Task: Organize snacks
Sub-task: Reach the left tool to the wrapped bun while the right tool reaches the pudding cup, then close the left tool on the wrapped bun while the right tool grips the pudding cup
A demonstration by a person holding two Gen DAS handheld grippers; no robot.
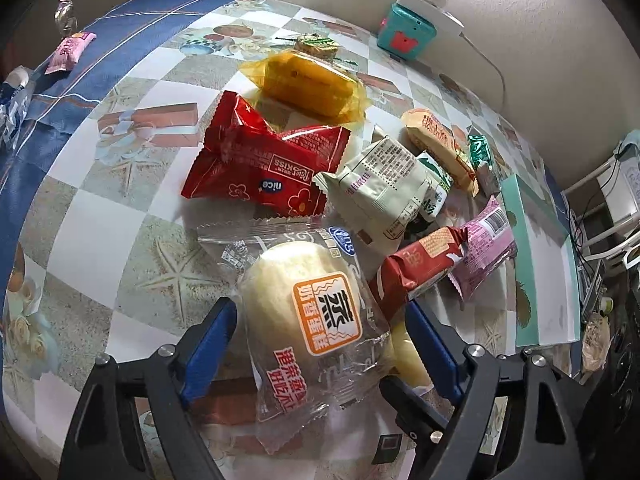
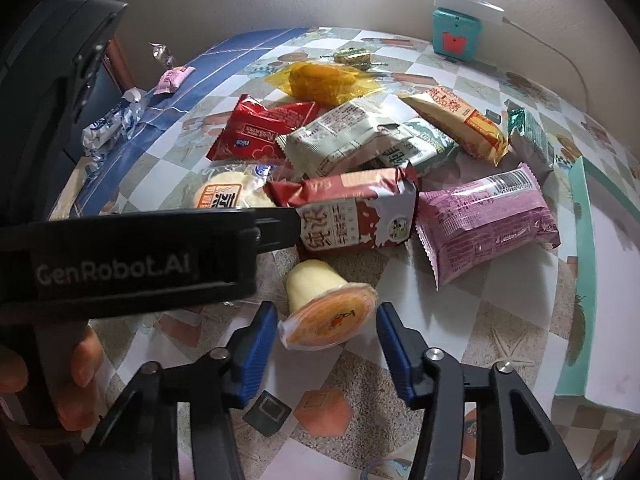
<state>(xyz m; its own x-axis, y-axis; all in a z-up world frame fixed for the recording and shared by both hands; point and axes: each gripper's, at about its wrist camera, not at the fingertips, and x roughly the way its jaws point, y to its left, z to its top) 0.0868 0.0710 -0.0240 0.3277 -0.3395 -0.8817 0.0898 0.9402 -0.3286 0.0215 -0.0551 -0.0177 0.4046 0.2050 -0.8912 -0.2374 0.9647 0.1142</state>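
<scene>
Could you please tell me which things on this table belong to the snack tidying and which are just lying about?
Job:
steamed cake pack
jelly cup
red biscuit pack
purple pack
left tool
right tool

Lying about:
teal gadget
white charger

red packet (image 1: 264, 168): "nice", "KISS" | left tongs (image 2: 120, 268): "GenRobot.AI"

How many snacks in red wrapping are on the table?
2. A bright red packet lies at the left; a dark red packet nearer, at centre. More may hide underneath.
</scene>
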